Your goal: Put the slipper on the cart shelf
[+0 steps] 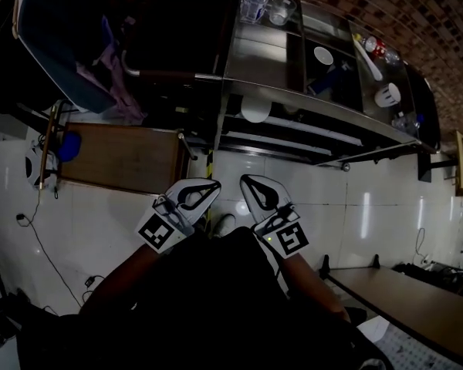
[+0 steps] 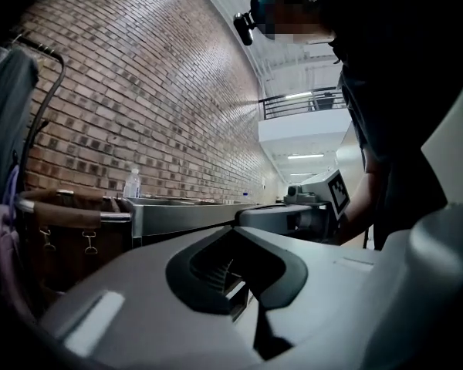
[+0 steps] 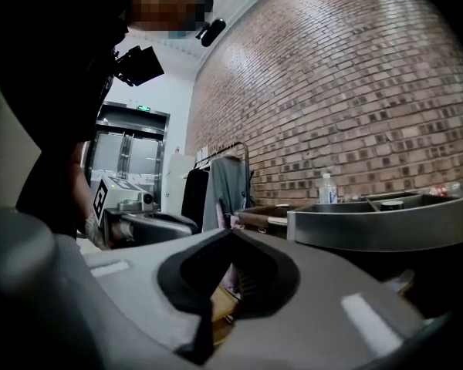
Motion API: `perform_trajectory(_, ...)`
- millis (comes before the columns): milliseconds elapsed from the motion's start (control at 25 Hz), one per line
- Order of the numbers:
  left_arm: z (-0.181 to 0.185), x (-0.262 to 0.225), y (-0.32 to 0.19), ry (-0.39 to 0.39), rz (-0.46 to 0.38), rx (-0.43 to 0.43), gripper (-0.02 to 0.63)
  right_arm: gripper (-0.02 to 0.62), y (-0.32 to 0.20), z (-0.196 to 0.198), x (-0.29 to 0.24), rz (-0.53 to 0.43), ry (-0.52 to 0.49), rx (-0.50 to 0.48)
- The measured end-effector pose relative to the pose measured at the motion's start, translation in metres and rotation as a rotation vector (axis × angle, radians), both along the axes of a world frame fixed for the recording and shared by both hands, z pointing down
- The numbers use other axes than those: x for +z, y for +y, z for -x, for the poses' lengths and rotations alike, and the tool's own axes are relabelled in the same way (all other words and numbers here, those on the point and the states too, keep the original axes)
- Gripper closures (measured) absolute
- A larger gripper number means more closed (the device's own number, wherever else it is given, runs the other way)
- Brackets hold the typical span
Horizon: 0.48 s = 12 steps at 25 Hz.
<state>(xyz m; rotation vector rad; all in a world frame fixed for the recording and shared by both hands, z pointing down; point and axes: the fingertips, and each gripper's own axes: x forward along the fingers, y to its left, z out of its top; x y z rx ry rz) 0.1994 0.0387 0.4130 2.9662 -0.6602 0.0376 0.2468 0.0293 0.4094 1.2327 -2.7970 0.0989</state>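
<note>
No slipper shows plainly in any view. A pale rounded thing (image 1: 225, 223) lies on the floor tiles between my two grippers, and I cannot tell what it is. My left gripper (image 1: 213, 183) and right gripper (image 1: 246, 179) are held side by side in front of the steel cart (image 1: 262, 68), pointing toward its lower shelf (image 1: 293, 133). In the left gripper view the left gripper (image 2: 233, 231) has its tips together with nothing between them. The right gripper (image 3: 231, 233) is likewise shut and empty in its own view.
On top of the cart stand a water bottle (image 1: 254, 2), a glass (image 1: 281, 10) and a bowl (image 1: 322, 55). A white round object (image 1: 255, 109) sits under the top shelf. A wooden table (image 1: 123, 154) is at left, hanging clothes (image 1: 100, 60) behind it, a bench (image 1: 401, 299) at lower right.
</note>
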Motion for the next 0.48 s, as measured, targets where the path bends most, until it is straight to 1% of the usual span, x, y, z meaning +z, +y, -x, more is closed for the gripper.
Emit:
perform_trajectory(200, 0.000, -0.001, 0.033, -0.033, 0.005, -0.053, 0.601, 0.595, 0.023, 0.000, -0.002, -0.005, -0.023, -0.037)
perform_trajectory(360, 0.008, -0.006, 0.050, -0.043, -0.002, -0.088, 0.601, 0.595, 0.042, 0.017, -0.005, -0.016, -0.035, -0.117)
perform_trajectory(480, 0.020, -0.008, 0.056, -0.053, -0.009, -0.113, 0.602, 0.595, 0.052, 0.032, -0.009, -0.013, -0.078, -0.166)
